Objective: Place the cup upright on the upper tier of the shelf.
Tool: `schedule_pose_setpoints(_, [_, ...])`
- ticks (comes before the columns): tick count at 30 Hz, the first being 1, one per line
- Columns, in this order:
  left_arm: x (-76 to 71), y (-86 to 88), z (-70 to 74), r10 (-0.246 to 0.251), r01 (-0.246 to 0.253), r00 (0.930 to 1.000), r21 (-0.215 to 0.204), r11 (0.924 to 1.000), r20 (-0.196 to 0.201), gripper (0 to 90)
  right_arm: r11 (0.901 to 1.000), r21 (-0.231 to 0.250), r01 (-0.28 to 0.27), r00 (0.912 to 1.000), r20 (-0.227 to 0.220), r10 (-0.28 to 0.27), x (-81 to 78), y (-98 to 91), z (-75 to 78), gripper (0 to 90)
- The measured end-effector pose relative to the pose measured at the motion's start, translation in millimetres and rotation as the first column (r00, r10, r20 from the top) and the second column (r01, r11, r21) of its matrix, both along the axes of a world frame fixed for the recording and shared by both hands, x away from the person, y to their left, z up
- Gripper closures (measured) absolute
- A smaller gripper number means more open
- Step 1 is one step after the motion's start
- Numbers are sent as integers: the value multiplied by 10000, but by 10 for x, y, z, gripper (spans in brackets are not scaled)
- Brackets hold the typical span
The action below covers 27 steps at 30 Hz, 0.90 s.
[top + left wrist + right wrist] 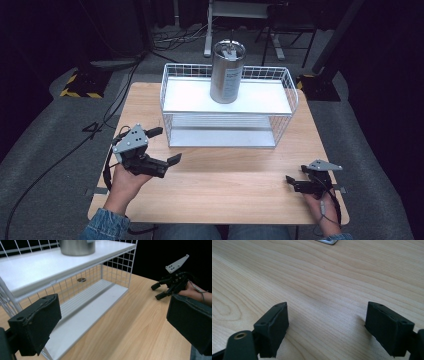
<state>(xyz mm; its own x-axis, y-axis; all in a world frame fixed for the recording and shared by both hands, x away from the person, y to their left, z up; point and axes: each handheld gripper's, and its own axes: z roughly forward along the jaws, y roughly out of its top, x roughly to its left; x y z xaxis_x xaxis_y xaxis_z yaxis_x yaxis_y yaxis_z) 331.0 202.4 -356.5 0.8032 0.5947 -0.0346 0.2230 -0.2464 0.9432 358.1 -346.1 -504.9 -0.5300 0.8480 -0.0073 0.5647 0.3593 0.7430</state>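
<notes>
A tall silver metal can (227,72) stands upright on the top shelf of a white wire rack (175,95) at the back of the wooden table. In the left gripper view the can's base (77,247) sits on that white shelf (45,270). My left gripper (166,145) is open, just left of the rack's front corner, with nothing between its jaws (112,325). My right gripper (291,184) is open and low over the table near the front right (329,327). It also shows, held by a hand, in the left gripper view (156,291).
The rack's lower shelf (82,315) holds nothing. Bare wood (225,185) stretches between the two grippers. A corner of the rack's base (327,241) shows at the top of the right gripper view. Cables and stand legs (207,35) lie on the floor beyond the table.
</notes>
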Motion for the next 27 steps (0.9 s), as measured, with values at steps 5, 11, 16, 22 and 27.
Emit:
schedule_pose_setpoints(5, [-33, 12, -180, 128, -123, 9995, 146, 9998, -298, 1, 10000, -2, 1, 10000, 5, -1, 0, 0, 0, 191])
schedule_pose_setpoints(11, [-73, -2, -419, 308, -270, 9979, 652, 9975, -576, 1, 10000, -5, 0, 10000, 0, 0, -1, 0, 0, 192])
schedule_pose_setpoints(16, [-91, 0, -654, 437, -339, 9932, 909, 9953, -1080, 1, 10000, -6, 2, 10000, 3, -2, -1, 1, 0, 192])
schedule_pose_setpoints(22, [-84, 18, -893, 677, -488, 9839, 1158, 9921, -1651, 1, 10000, -8, 4, 10000, 6, -4, -1, 1, 0, 192])
schedule_pose_setpoints(27, [-62, 35, -1053, 887, -585, 9748, 1492, 9871, -2048, 1, 10000, -12, -4, 10000, 18, 4, -1, 2, 0, 194])
